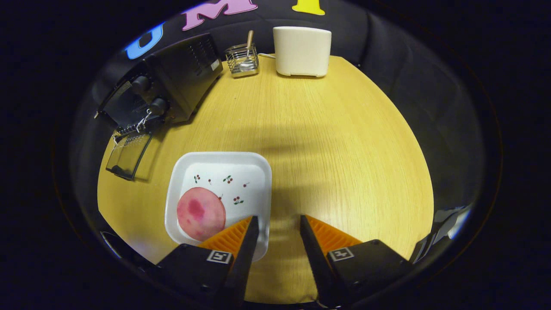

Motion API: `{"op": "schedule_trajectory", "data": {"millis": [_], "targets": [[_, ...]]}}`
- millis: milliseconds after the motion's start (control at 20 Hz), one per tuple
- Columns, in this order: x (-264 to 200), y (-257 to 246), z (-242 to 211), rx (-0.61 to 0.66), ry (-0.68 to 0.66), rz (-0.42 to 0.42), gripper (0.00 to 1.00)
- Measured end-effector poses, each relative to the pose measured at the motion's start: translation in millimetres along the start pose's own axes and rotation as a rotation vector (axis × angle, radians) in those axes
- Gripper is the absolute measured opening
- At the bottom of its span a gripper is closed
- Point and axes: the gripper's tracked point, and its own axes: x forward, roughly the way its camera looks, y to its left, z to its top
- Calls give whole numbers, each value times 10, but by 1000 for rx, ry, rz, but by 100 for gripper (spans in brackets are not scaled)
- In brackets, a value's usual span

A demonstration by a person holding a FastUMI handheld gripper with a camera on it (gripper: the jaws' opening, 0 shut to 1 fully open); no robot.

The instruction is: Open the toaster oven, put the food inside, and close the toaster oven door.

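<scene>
The toaster oven (165, 84) sits at the counter's (327, 163) far left corner, its glass door (128, 154) swung down open toward the counter's left edge. The food (200, 213), a round pink slice, lies in the near left corner of a white square plate (241, 172) with small cherry prints, near the counter's front edge. The gripper (279, 224) hovers with its jaws open and empty, one finger over the plate's near right corner. At the far edge stand a wire basket (243, 61) and a cream toaster (302, 51).
</scene>
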Motion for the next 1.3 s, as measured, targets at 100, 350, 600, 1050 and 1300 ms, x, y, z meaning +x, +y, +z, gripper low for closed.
{"op": "schedule_trajectory", "data": {"millis": [100,350,600,1050,1300], "targets": [[16,28,2,4,-3,10,58],[42,136,-1,95,28,111,15],[-5,130,-21,314,73,239,6],[-67,245,-85,655,144,338,5],[-386,266,-29,728,83,387,5]]}}
